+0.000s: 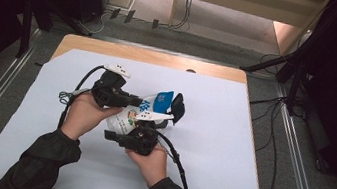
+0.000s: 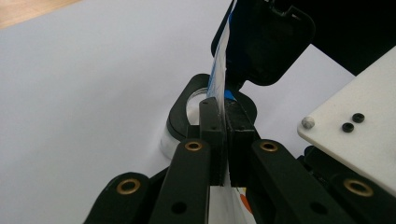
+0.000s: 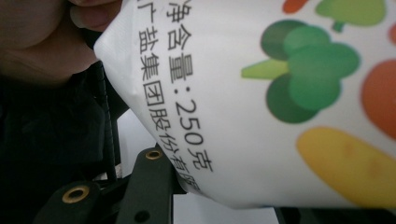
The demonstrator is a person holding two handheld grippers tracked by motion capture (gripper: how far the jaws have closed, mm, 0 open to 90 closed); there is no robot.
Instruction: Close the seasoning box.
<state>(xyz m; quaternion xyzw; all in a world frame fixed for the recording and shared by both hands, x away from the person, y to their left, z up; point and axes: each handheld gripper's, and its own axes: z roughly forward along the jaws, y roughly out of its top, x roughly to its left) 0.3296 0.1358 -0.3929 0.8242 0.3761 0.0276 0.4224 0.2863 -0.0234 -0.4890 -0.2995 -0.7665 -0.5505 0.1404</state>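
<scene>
Dark sleeves enter low in the high view, each hand carrying a claw above the white sheet [image 1: 204, 181] that covers the desk [image 1: 152, 55].

Right claw [image 1: 165, 119]: nearest, jaws set around the body of the pouch [image 1: 141, 113], a white bag printed with vegetables and a blue top. In the right gripper view the pouch [image 3: 280, 93] fills the gap between the jaws, so grasping the pouch by its body, held just off the sheet.

Left claw [image 1: 136, 101]: clenched on the pouch's upper edge. In the left gripper view the jaws stand pressed together with the thin flat seam [image 2: 223, 74] pinched between them.

Beyond the pinch, the right claw's black jaw shows up close in the left gripper view.

Step in hand, as I read it: pouch braced two-handed, seam gripped, ready for tearing open. Seam looks intact so far.

Next move would call for the right claw to hold firm while the left pulls away across the seam; risk is the film slipping from the pinch or the contents spilling.

Farther off: wooden desk edge, cables [image 1: 187, 6] on the floor.
</scene>
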